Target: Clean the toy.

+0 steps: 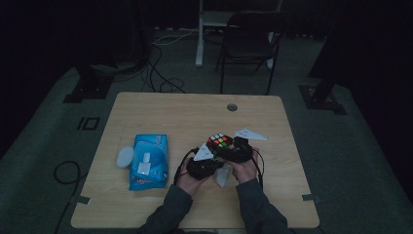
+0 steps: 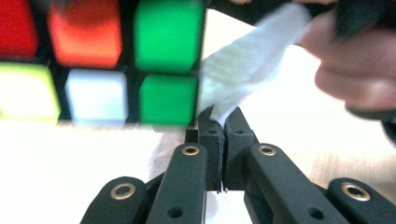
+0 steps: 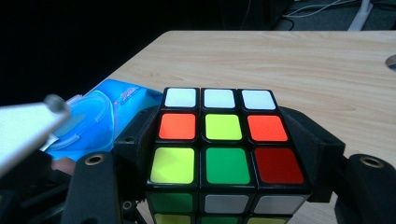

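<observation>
Pale wood table (image 1: 160, 107) carries a blue plastic pack of wet wipes (image 1: 148, 161) on its left half. Above the table's near middle, the right gripper (image 3: 224, 154) clamps a multicoloured puzzle cube (image 3: 219, 140) between its black jaws. Just beside it, the left gripper (image 2: 219, 126) pinches a thin white wipe (image 2: 247, 60), jaws closed tight.

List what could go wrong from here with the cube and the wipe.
1. The left gripper pinches only a corner of the white wipe, so rubbing may tear it or pull it free.
2. The right gripper clamps the puzzle cube by two sides; sideways wiping pressure might twist a layer or shift it.
</observation>
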The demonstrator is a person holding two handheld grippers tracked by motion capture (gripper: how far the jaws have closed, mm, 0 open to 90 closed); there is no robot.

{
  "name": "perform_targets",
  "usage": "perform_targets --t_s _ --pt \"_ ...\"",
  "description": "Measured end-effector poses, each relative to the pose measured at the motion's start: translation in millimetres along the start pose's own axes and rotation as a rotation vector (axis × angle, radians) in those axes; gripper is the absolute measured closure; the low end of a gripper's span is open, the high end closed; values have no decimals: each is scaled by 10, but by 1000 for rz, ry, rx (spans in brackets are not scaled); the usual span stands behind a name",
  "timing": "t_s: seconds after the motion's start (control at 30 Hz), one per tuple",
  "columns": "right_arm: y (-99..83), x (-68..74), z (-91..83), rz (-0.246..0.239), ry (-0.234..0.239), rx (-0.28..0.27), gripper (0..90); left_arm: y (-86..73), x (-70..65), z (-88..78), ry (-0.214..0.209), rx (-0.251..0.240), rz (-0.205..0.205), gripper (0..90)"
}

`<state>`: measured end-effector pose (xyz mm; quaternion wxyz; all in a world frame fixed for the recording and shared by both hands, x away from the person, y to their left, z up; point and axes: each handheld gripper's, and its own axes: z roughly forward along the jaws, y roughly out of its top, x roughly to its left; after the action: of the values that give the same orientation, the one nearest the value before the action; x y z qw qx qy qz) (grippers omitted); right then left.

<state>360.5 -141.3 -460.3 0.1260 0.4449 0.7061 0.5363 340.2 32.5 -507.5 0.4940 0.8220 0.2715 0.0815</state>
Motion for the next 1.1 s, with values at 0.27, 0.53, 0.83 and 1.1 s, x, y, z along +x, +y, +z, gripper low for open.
perform_targets --t_s 0.27,0.53,0.83,1.1 --pt "-4 -29 -53 9 17 1 340 -94 168 -34 28 -21 -83 890" --pt "-41 -1 -17 0 33 17 340 -92 262 -85 40 -52 -95 889" --pt "-64 -23 -52 -2 37 17 340 -105 342 -162 69 -59 -107 889" --pt "-91 -56 -95 -6 36 27 340 -120 413 -218 104 -69 -129 890"
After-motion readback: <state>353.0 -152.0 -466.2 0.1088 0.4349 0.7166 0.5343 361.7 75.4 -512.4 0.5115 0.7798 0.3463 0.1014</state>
